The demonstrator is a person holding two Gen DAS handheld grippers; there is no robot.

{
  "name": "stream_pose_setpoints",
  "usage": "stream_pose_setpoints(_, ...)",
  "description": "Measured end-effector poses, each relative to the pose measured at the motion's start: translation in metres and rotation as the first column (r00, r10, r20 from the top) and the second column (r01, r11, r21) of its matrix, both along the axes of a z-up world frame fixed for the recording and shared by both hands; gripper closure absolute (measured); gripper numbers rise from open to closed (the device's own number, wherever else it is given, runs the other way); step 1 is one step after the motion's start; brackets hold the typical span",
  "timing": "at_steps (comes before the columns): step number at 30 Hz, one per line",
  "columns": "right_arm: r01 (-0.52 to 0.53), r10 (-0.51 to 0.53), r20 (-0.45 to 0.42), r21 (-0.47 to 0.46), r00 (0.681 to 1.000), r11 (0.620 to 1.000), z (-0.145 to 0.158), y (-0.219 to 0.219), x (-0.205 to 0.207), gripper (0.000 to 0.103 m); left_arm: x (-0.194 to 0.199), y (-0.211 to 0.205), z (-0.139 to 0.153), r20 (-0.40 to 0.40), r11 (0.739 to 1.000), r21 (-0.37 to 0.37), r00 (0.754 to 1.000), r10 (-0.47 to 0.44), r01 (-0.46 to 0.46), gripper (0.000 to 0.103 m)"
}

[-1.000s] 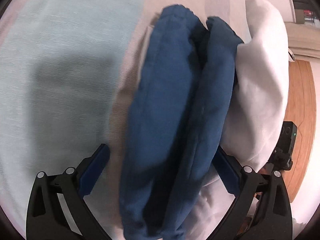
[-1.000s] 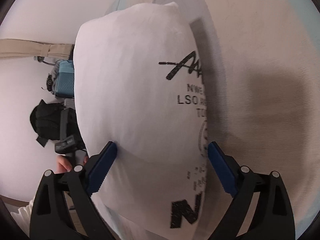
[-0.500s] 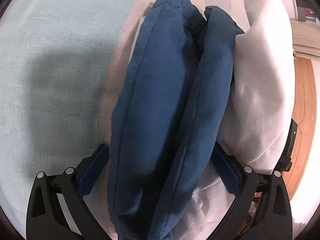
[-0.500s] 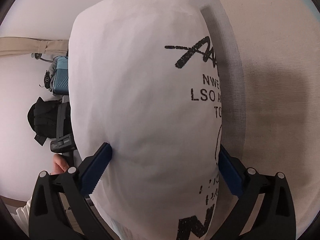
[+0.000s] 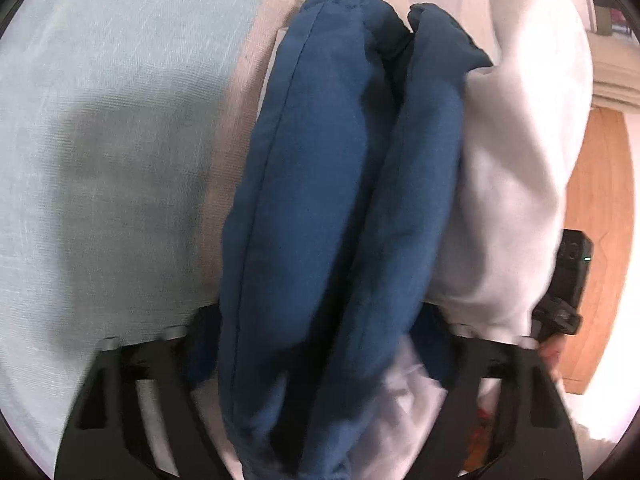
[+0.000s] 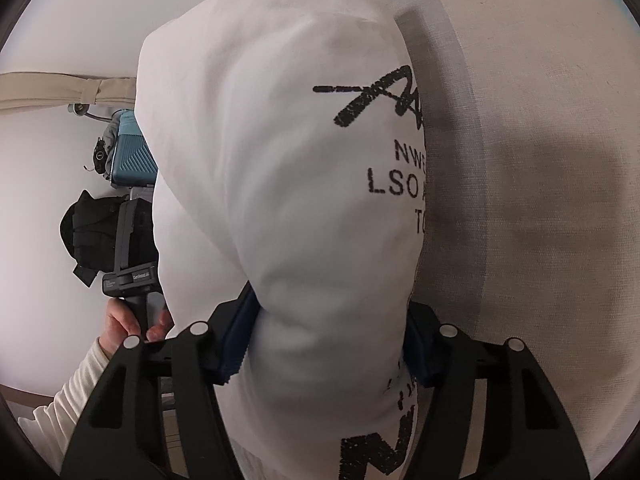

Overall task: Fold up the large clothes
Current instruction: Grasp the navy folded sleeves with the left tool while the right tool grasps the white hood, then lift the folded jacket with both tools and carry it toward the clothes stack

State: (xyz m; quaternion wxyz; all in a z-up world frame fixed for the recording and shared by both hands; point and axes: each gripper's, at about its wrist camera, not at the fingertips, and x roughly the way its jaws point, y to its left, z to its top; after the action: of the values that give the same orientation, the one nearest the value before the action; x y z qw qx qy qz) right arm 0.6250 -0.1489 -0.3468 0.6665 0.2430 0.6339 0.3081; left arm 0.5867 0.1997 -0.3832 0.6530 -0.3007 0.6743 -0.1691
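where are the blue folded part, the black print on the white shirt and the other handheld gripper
blue folded part (image 5: 320, 208), left wrist view, middle of its left roll
black print (image 6: 396, 184), right wrist view, the LSO lettering
other handheld gripper (image 6: 134, 248), right wrist view, its black body above the hand

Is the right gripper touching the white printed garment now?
Touching. In the right wrist view, the closing right gripper presses its blue pads into the white printed garment, which narrows between them.

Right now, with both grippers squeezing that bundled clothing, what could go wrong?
The left gripper is closing on thick blue folds with white fabric bunched beside them; a layer could slip free. The right gripper, also closing, pinches the white printed shirt into a bulging wad, which may crease it.
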Motion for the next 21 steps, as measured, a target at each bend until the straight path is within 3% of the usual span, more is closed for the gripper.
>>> stream_pose_setpoints(8,-0.015,0.016,0.024,-0.019,1.000,1.000,0.006,0.011,-0.003,0.044,0.000,-0.002,-0.006,-0.023,1.000,-0.022,1.000,0.013,-0.014,0.068)
stream_pose_setpoints(11,-0.010,0.011,0.041,-0.010,0.999,1.000,0.007,0.013,-0.004,0.050,-0.003,0.001,-0.007,-0.028,0.996,-0.084,0.999,0.028,-0.031,0.087)
stream_pose_setpoints(16,0.001,-0.003,0.071,0.029,0.998,1.000,0.015,0.011,-0.008,0.064,-0.006,-0.009,0.002,-0.003,0.998,-0.055,1.000,0.020,-0.020,0.090)
stream_pose_setpoints(21,-0.014,0.009,0.108,0.050,0.994,0.999,0.031,0.014,-0.008,0.069,-0.011,-0.023,0.028,0.055,0.999,-0.044,0.998,0.005,-0.002,0.092)
